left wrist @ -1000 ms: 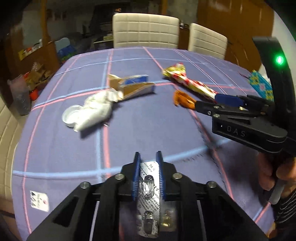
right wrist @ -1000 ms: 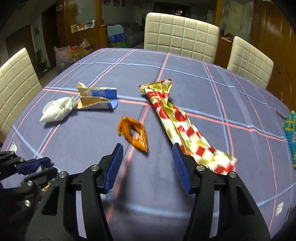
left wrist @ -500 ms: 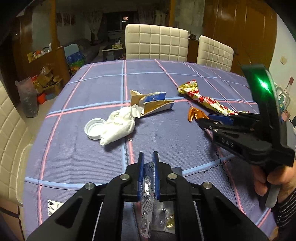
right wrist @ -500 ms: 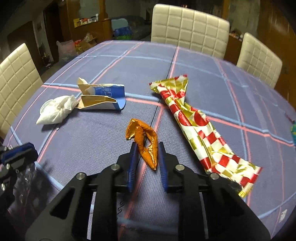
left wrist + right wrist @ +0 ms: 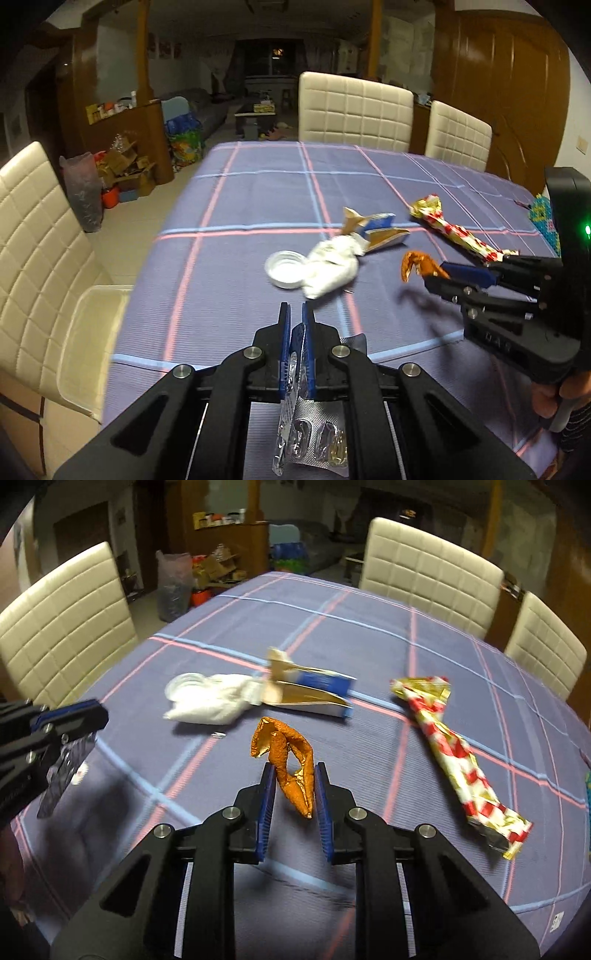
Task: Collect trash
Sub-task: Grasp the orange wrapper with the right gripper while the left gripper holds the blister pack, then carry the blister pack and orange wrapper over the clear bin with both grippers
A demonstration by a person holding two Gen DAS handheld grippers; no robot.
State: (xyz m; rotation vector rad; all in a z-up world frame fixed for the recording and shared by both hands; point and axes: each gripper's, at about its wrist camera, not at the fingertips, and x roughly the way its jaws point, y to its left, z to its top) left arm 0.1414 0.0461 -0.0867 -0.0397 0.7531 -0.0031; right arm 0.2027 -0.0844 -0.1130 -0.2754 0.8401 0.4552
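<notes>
While both hover above bare tablecloth (image 5: 258, 192): left claw (image 5: 294, 325) clamping blister pack (image 5: 314, 432), right claw (image 5: 294, 775) pinching orange wrapper (image 5: 284, 760).

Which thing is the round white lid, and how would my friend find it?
Start at the plaid tablecloth and find the crumpled white tissue near its middle. The lid lies touching the tissue's left side in the left wrist view. It alone is flat and round; everything nearby is crumpled.

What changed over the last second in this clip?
The right gripper closed on the orange wrapper and lifted it off the tablecloth. The left gripper stayed shut on the blister pack. The white tissue, torn carton and checkered wrapper stayed put.
</notes>
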